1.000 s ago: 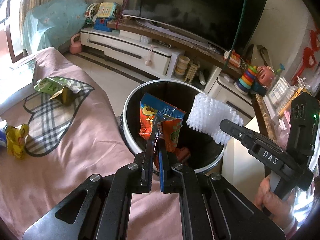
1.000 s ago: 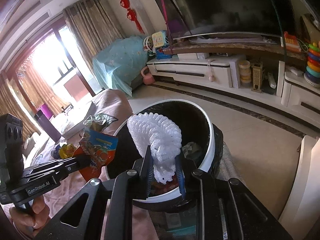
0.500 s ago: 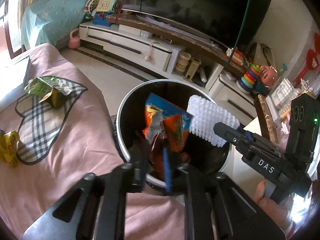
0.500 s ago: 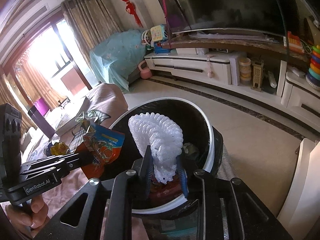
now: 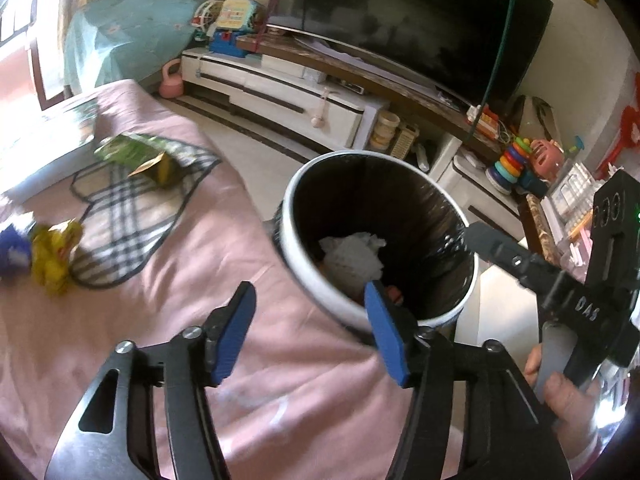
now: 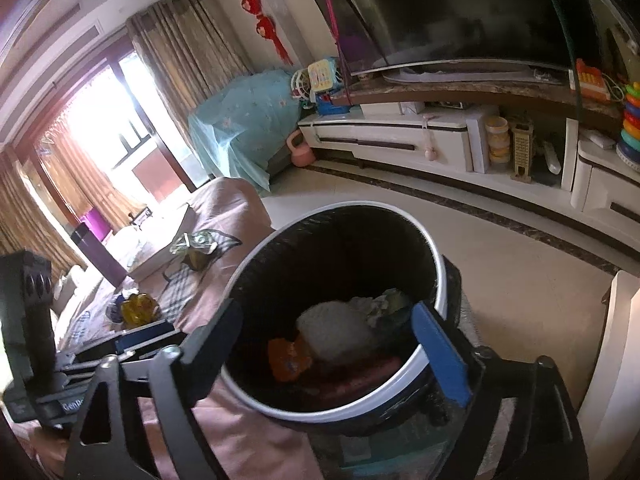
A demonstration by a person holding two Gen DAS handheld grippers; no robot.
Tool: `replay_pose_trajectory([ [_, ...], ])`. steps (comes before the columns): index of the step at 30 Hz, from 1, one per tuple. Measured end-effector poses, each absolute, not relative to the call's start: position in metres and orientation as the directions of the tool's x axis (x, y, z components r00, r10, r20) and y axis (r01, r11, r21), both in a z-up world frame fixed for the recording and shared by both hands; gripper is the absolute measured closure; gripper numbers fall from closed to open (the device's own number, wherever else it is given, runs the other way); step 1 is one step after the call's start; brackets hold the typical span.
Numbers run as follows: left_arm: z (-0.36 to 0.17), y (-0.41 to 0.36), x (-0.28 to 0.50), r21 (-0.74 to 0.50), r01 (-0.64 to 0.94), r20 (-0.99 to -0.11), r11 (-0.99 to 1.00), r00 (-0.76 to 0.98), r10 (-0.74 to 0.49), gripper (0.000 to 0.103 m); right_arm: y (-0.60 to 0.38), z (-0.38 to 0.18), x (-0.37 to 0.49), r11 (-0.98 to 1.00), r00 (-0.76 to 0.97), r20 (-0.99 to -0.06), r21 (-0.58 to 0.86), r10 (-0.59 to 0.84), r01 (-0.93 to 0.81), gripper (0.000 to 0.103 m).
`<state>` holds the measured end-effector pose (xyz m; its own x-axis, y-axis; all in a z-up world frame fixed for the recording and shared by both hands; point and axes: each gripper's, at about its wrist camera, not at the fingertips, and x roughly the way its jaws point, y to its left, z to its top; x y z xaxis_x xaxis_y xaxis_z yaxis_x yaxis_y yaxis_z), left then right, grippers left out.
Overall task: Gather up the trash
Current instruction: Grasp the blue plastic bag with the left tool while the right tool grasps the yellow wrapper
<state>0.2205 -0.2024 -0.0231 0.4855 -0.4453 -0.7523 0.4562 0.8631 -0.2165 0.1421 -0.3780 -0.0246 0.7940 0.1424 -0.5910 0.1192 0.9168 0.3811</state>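
Note:
A black bin with a white rim stands beside the pink cloth. Inside it lie the white foam net and the orange snack wrapper. My left gripper is open and empty at the bin's near rim. My right gripper is open and empty just above the bin's near rim; it also shows in the left wrist view. A green wrapper and a yellow wrapper lie on the cloth.
The pink cloth covers a table with a plaid heart patch. A blue item lies by the yellow wrapper. A TV stand with toys stands beyond the floor. A white cabinet is at the right.
Both grippers opened. The orange wrapper and the white foam net dropped from them into the bin. The left gripper pulled back a little from the bin.

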Motion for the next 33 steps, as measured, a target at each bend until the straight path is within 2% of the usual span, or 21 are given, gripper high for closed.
replay_pose_trajectory([
  [2,-0.023,-0.188,0.214,-0.212,0.439,-0.749,0.873,0.501,-0.434,0.033,-0.375,-0.024,0.141,0.914,0.795,-0.588,0.388,0.147,0.117,0.006],
  [8,-0.027,-0.142,0.199,-0.212,0.375,-0.742,0.902,0.540,-0.398,0.027,-0.346,-0.023,0.136,0.896,0.791,-0.575,0.437,0.209,0.081,0.003],
  [23,-0.045,-0.016,0.189,-0.262,0.154,-0.748,0.953,0.591,-0.301,0.026,-0.243,-0.040,0.145,0.914,0.753,-0.575,0.396,0.318,-0.084,0.003],
  [33,-0.053,0.045,0.198,-0.271,0.057,-0.754,0.961,0.608,-0.249,0.026,-0.194,-0.052,0.174,0.909,0.679,-0.637,0.402,0.365,-0.111,0.003],
])
